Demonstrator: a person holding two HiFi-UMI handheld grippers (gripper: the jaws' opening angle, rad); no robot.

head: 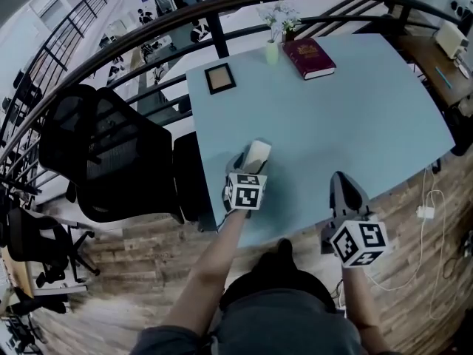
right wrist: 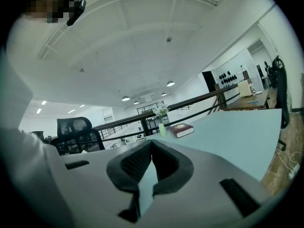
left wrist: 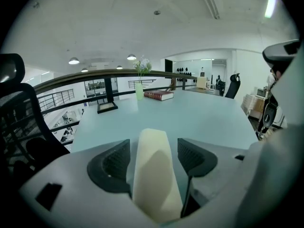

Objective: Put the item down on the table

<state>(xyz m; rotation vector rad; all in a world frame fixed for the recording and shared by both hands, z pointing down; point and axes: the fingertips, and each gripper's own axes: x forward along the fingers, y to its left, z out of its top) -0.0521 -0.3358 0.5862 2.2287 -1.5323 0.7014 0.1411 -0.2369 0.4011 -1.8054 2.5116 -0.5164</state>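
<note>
— Where is the thing?
— A cream block (head: 258, 154), pinched between the left gripper (left wrist: 153, 158) pads, over the blue table (head: 355, 117) near its front edge. The right gripper (right wrist: 151, 163) is pressed together, empty.
— How will it handle?
— Probably light, smooth, perhaps slippery; hold its flat sides.

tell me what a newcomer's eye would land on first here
First the cream-coloured block, held in the left tongs over the near left part of the pale blue table. Next the right tongs, shut on nothing, by the table's near edge. Along the far edge are a dark red book, a small vase of white flowers and a picture frame.
</note>
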